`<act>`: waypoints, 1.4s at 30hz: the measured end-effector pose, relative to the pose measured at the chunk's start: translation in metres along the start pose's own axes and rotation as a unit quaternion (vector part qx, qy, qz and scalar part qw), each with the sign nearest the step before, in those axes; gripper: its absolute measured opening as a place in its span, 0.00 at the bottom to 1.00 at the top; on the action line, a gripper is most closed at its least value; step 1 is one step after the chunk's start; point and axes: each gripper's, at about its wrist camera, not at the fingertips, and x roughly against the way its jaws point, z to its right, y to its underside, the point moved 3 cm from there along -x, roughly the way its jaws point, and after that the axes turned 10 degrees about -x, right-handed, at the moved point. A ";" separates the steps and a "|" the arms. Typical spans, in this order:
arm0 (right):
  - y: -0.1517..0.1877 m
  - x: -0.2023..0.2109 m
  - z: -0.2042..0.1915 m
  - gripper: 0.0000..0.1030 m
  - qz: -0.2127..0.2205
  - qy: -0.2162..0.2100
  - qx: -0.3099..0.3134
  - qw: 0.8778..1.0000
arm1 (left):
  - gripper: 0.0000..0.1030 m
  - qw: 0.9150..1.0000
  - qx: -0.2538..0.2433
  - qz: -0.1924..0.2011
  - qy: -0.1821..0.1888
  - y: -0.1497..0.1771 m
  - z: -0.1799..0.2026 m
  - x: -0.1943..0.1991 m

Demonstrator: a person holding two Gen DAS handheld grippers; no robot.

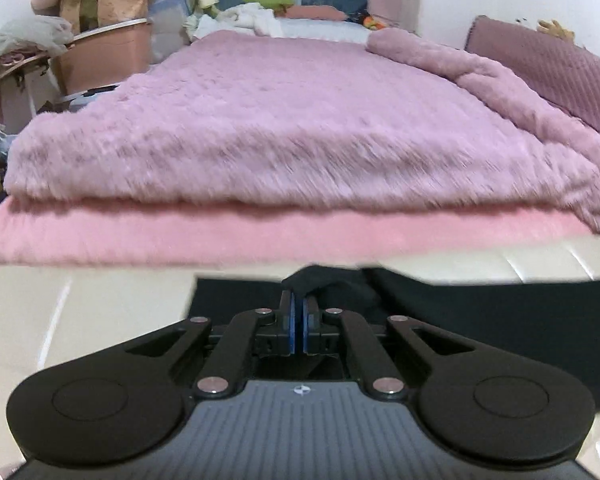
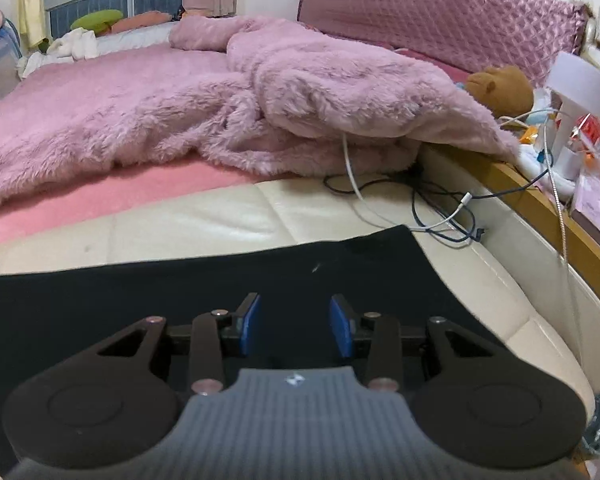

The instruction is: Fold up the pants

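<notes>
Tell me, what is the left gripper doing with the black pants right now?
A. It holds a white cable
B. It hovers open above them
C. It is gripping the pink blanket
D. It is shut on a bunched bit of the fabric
D: in the left wrist view the left gripper has its blue pads pressed together, with a fold of the black pants pinched at the tips.

matt black cloth pants (image 2: 220, 276); fluffy pink blanket (image 1: 300, 120); glossy cream bed edge (image 2: 228, 220)
</notes>
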 end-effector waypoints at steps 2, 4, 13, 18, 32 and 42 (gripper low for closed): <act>-0.011 -0.008 0.013 0.34 -0.004 -0.005 0.011 1.000 | 0.03 1.000 0.003 -0.009 -0.002 -0.012 -0.012 -0.009; -0.022 -0.018 0.026 0.34 -0.008 -0.005 0.028 1.000 | 0.03 1.000 0.004 -0.025 -0.011 -0.021 -0.019 -0.022; -0.068 -0.082 0.080 0.51 -0.024 0.002 0.097 0.995 | 0.03 0.995 -0.005 -0.077 -0.061 -0.019 -0.019 -0.044; -0.068 -0.119 0.089 0.50 -0.059 -0.022 0.134 0.989 | 0.02 0.993 0.000 -0.093 -0.078 -0.017 -0.018 -0.046; -0.056 -0.141 0.059 0.40 -0.076 -0.051 0.348 0.933 | 0.02 0.989 0.000 -0.112 -0.095 -0.010 -0.015 -0.045; -0.072 -0.153 0.073 0.31 -0.142 -0.102 0.247 0.953 | 0.02 0.989 0.011 -0.116 -0.096 -0.003 -0.018 -0.045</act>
